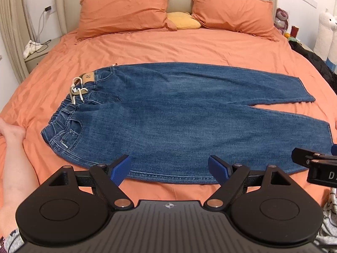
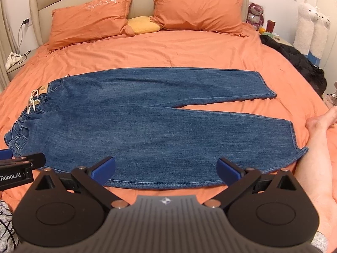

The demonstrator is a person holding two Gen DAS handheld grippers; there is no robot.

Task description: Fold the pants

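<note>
Blue jeans (image 1: 179, 122) (image 2: 147, 122) lie flat across the orange bed, waistband with a white drawstring (image 1: 76, 90) (image 2: 32, 101) to the left, both legs running to the right and parting at the hems. My left gripper (image 1: 169, 169) is open, held just above the near edge of the jeans, nothing between its blue pads. My right gripper (image 2: 166, 171) is also open over the same near edge, further right, and holds nothing. In the left wrist view the right gripper's black body (image 1: 316, 164) shows at the right edge.
Two orange pillows (image 1: 126, 10) (image 2: 198, 8) and a yellow cushion (image 1: 183, 21) lie at the headboard. A person's bare leg (image 2: 316, 158) rests on the bed right of the hems, another (image 1: 10, 158) at the left. Dark clothing (image 2: 294, 61) sits at the bed's right side.
</note>
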